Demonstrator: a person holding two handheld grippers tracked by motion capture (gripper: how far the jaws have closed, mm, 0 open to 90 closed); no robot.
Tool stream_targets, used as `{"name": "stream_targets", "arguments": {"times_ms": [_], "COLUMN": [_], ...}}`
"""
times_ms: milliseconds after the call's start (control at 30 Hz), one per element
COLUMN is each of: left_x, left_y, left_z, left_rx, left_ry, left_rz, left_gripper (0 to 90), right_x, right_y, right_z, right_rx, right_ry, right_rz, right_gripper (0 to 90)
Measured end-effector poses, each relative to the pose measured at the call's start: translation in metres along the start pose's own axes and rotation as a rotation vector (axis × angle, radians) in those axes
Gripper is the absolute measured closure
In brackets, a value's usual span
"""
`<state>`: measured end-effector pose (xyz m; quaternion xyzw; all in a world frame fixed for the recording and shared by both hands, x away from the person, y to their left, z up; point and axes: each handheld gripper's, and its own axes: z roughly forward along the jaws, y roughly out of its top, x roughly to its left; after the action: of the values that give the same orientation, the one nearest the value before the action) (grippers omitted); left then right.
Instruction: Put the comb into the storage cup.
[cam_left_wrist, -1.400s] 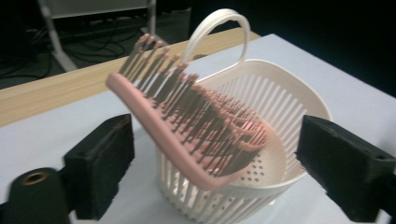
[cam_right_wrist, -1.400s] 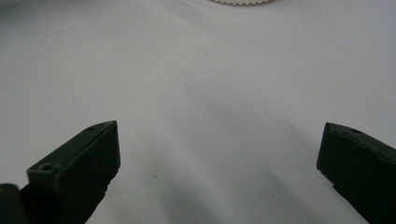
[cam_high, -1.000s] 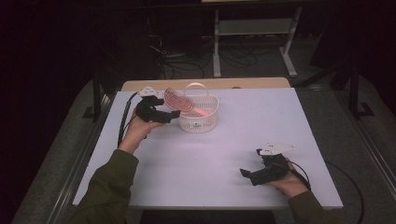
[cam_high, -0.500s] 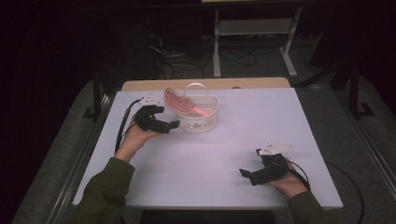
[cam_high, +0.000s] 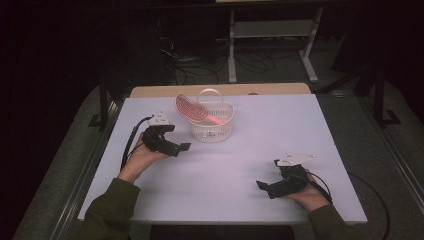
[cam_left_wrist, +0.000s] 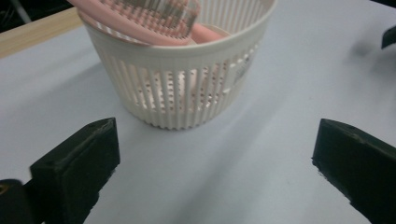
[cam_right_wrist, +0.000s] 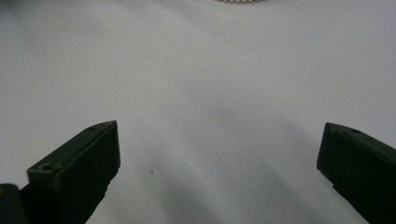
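The bench (cam_high: 220, 170) is carrying the whole arrangement, its pale top lying bare across the near half. Toward its far edge a white slotted basket (cam_high: 212, 125) is standing upright, and a pink hairbrush (cam_high: 192, 108) is resting in it, the head leaning over the left rim and the handle slanting down inside.

Change since the earlier high views: a second ago the left claw (cam_high: 181, 147) was sitting at the brush head beside the basket rim; it is now lying nearer the person and lower on the bench, clear of the basket, while the brush is staying where it was. This is best read as a release just completed: the brush appears deposited, and the left hand is backing away.

In the left gripper view the basket (cam_left_wrist: 180, 70) is standing just ahead of the claw, between the lines of its two jaws but touching neither, with the brush (cam_left_wrist: 140, 18) above its rim. The jaws are spread wide with nothing between them.

The right claw (cam_high: 263, 187) is resting at the near right of the bench, well apart from the basket, where it was in both earlier views. In the right gripper view its jaws are likewise gaping and empty over bare bench (cam_right_wrist: 210, 93).
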<state>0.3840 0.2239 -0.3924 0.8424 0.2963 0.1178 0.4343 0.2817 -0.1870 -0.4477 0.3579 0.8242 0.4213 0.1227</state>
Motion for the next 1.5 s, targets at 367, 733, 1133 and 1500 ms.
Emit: {"name": "stream_targets", "arguments": {"times_ms": [367,733,1133,1500], "left_x": [-0.014,-0.028,-0.040,-0.044], "left_y": [-0.019,-0.037,-0.062,-0.078], "left_z": [-0.007,-0.020,-0.031,-0.036], "left_rx": [0.012,-0.007,0.000,0.004], "left_ry": [-0.033,-0.042,-0.055,-0.046], "left_rz": [0.030,0.042,0.029,0.020], "left_gripper": [0.0,0.0,0.0,0.0], "right_x": [0.000,0.001,0.000,0.000], "right_y": [0.000,0.001,0.000,0.000], "right_z": [-0.001,-0.001,0.001,0.000], "right_rx": [-0.004,-0.001,0.004,0.001], "right_ry": [0.000,-0.001,-0.003,-0.006], "right_rz": [-0.002,-0.003,-0.001,-0.001], "right_gripper": [0.0,0.0,0.0,0.0]}}
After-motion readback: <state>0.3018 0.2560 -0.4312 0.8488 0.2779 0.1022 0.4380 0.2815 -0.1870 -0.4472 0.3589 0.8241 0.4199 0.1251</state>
